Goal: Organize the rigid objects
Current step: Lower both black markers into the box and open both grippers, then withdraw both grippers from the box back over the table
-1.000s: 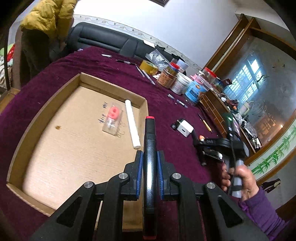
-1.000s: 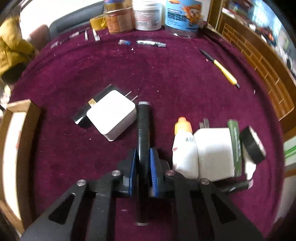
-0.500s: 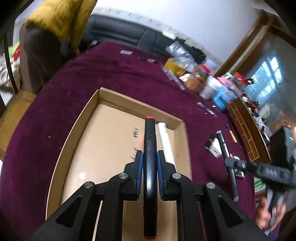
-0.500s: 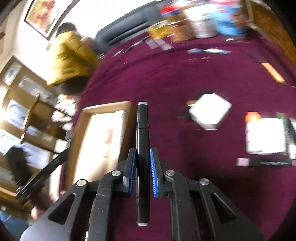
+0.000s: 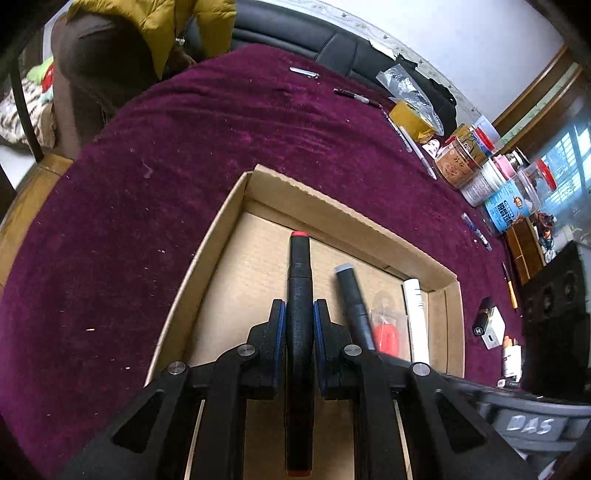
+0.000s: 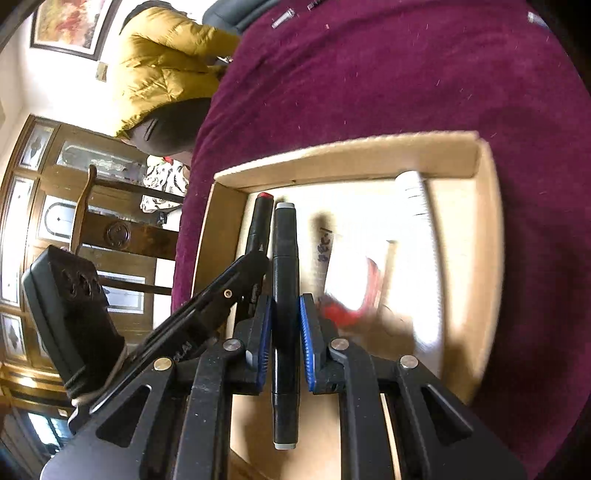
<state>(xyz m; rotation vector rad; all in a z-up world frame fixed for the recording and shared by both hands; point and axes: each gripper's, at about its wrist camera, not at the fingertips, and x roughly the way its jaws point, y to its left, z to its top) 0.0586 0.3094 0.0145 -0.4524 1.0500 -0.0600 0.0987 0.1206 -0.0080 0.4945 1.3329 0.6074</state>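
Note:
My left gripper (image 5: pixel 299 314) is shut on a black marker with a red cap (image 5: pixel 300 273) and holds it over the cardboard tray (image 5: pixel 332 210). My right gripper (image 6: pixel 285 310) is shut on a black marker with a grey cap (image 6: pixel 285 258), side by side with the red-capped one (image 6: pixel 260 218) over the same tray (image 6: pixel 332 162). The grey-capped marker also shows in the left wrist view (image 5: pixel 351 291). A white tube (image 5: pixel 415 317) and a clear packet with a red piece (image 5: pixel 388 332) lie in the tray.
The table has a purple cloth (image 5: pixel 184 147). Jars and tubs (image 5: pixel 480 173) stand at the far right. A white charger (image 5: pixel 491 328), a small bottle (image 5: pixel 511 358) and pens (image 5: pixel 511 291) lie right of the tray. A person in a yellow jacket (image 5: pixel 166 22) stands at the far side.
My right gripper lifted the grey-capped marker off the cloth and carried it left over the tray. My left gripper moved forward over the tray with its marker. Both markers now sit side by side.

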